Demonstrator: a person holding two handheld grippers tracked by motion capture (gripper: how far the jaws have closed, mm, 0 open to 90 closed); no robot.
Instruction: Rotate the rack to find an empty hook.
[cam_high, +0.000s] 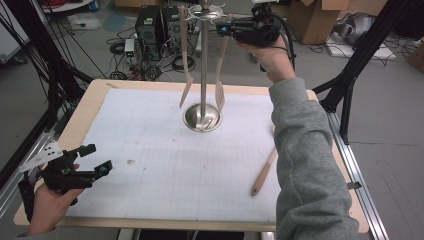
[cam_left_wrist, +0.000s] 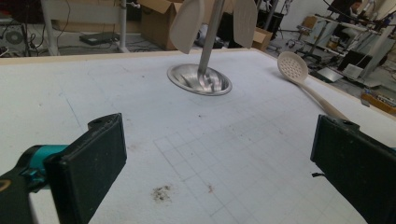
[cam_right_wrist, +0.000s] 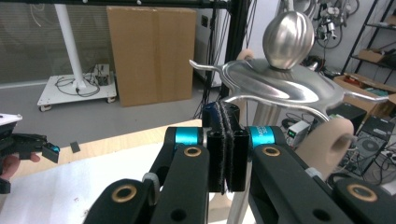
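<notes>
**At the far centre of the surface: hanging utensils at risk**

On the surface (cam_high: 150, 150) stands the utensil stand (cam_high: 203, 75), two utensils hung. The right tool (cam_high: 226, 27), pressed together, empty, hovers by its top hooks; a careless nudge could swing the slotted spatula (cam_high: 220, 85) loose. The left tool (cam_high: 95, 160) rests spread, near left. The skimmer (cam_high: 264, 172) lies near right.

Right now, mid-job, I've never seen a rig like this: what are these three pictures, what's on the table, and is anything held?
A person holds a two-jaw gripper in each hand. One camera looks down from above; one rides on each gripper.

The left gripper rests open at the near table edge, holding nothing. The right gripper is up at the metal utensil stand, jaws shut; I see nothing between them.

Two wooden utensils hang there: a spatula and a slotted turner. A slotted spoon lies on the white mat.
</notes>
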